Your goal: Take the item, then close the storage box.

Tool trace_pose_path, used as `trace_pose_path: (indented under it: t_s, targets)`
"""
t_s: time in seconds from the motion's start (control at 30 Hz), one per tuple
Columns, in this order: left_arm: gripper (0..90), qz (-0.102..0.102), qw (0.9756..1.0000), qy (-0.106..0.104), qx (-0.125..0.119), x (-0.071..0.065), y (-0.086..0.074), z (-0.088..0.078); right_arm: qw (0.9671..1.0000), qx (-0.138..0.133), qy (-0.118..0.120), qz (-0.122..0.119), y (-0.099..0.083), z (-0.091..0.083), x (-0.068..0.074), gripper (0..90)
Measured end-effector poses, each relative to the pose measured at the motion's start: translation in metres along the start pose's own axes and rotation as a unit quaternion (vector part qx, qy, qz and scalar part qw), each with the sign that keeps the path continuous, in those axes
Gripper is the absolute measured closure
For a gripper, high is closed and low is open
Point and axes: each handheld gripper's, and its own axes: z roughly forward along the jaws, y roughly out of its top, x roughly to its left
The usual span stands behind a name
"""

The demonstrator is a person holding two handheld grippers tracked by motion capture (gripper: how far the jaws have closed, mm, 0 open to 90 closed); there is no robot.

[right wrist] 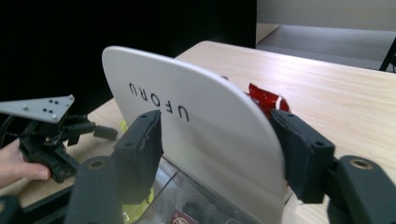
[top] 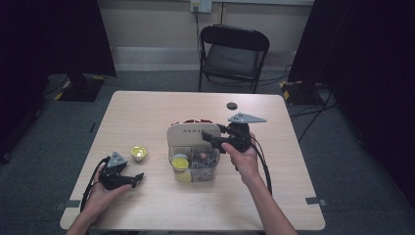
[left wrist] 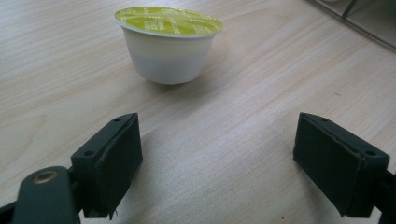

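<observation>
Lid [right wrist: 201,140] of the clear capsule box [top: 195,169], white, stands raised mid-worktop, and the right tongs [right wrist: 215,149] are clamped on its edge, pads pressing both faces near the rounded top corner. Looks like thin stiff plastic, light, smooth and a bit slippery, probably hinged at the box's back; grip near the free edge gives leverage, but too much squeeze or twist could flex it or drag the whole light box. Box itself holds several capsules, one yellow-topped one [top: 180,160] at the left front; something red [right wrist: 264,99] lies behind the lid, can't tell what. Left tongs [left wrist: 217,158] gape wide, nothing between them, low over the worktop [left wrist: 261,70], pointed at a small white capsule with yellow-green foil top [left wrist: 167,44] that sits upright just ahead, well apart from the box. Capsule: light, rigid cup, tapered wall so pads may slide upward; foil is the fragile part, so take it across the sidewall below the rim. Folding chair [top: 234,54] beyond the worktop.
</observation>
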Motion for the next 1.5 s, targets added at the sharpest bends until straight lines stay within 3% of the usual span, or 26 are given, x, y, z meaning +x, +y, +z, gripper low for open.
trace_pose_path:
  t_s: [0.9,1.3,1.5]
  targets:
    - [14.9,0.0,1.0,0.0,0.0,0.0,0.0,0.0,0.9996,0.001,0.025,-0.014,-0.002,-0.01,0.01,38.9]
    - [14.9,0.0,1.0,0.0,0.0,0.0,0.0,0.0,0.9992,0.014,0.032,-0.021,-0.009,-0.015,0.014,36.2]
    - [14.9,0.0,1.0,0.0,0.0,0.0,0.0,0.0,0.9992,0.019,0.033,-0.013,-0.012,-0.017,0.012,32.8]
